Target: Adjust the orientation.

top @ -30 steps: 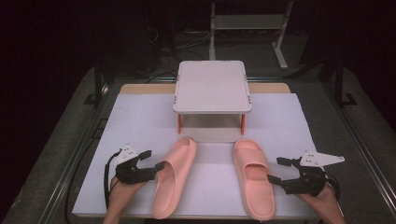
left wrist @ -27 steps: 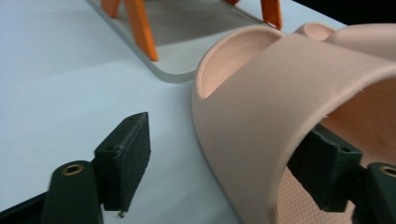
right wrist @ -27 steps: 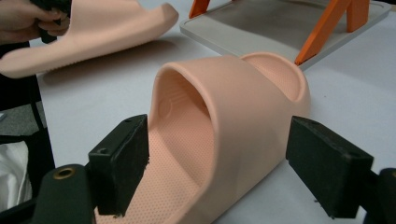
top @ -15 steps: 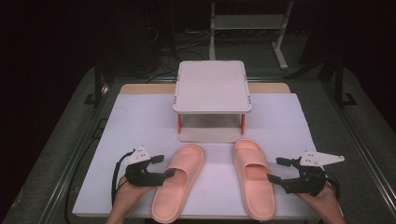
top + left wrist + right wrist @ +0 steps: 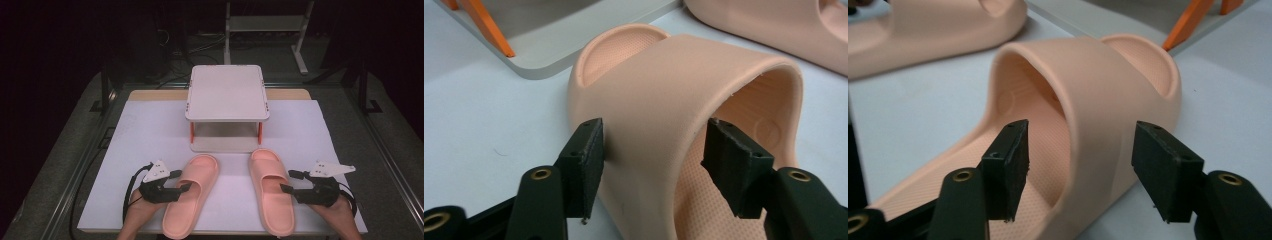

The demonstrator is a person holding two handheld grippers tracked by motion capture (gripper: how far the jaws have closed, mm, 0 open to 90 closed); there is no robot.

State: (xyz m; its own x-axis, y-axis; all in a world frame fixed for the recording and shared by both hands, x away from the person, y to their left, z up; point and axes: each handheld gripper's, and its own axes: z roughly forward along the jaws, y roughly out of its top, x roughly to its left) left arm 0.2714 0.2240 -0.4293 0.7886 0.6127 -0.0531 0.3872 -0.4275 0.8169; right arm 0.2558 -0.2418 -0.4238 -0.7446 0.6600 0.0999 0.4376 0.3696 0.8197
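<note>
Open bench at the sides, crowded in the middle

The white-covered bench (image 5: 150,130) lies bare to the left and right of the small white two-tier stand with orange legs (image 5: 227,92), which blocks the far middle. Just before its lower shelf, the two peach foam slide sandals, the left sandal (image 5: 192,192) and the right sandal (image 5: 270,192), leave a narrow bare lane between them. The left gripper (image 5: 181,187) and right gripper (image 5: 286,189) occupy the sandals' outer flanks, each with its jaws straddling a strap's side wall.
</note>
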